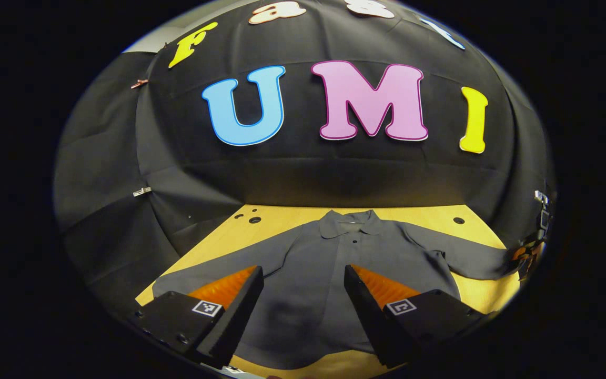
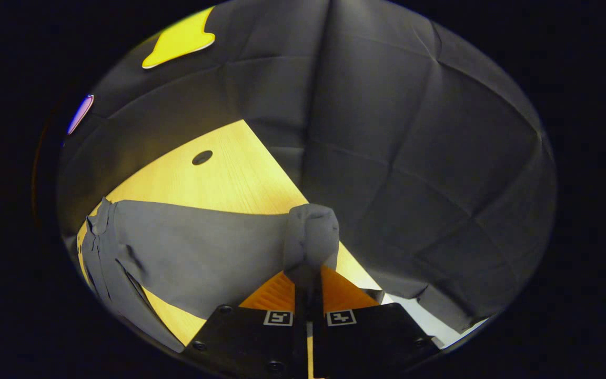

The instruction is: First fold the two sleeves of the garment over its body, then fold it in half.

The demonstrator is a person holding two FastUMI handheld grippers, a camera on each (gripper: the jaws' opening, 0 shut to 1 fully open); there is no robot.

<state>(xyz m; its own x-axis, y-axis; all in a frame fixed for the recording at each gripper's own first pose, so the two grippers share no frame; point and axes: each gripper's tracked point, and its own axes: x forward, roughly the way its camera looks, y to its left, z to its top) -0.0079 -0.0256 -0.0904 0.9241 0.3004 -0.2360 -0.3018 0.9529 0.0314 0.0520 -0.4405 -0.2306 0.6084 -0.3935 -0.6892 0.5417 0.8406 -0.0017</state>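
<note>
A grey collared shirt (image 1: 303, 273) lies flat on the wooden table (image 1: 282, 216), collar toward the far wall, both sleeves spread outward. My left gripper (image 1: 303, 281) hovers open above the shirt's body, with cloth showing between its fingers but not pinched. In the right gripper view, the shirt's sleeve (image 2: 198, 252) stretches across the table from the left, and my right gripper (image 2: 308, 279) is shut on the sleeve's cuff (image 2: 311, 237), which bunches up just beyond the fingertips. At the far right of the left gripper view the right gripper (image 1: 532, 250) shows at the end of that sleeve (image 1: 466, 258).
Black cloth walls (image 1: 334, 173) close in the table at the back and sides. Small dark holes (image 1: 254, 220) mark the tabletop near the far corners, and one hole (image 2: 202, 157) lies beyond the sleeve. The table's right edge (image 2: 366, 279) runs just past the cuff.
</note>
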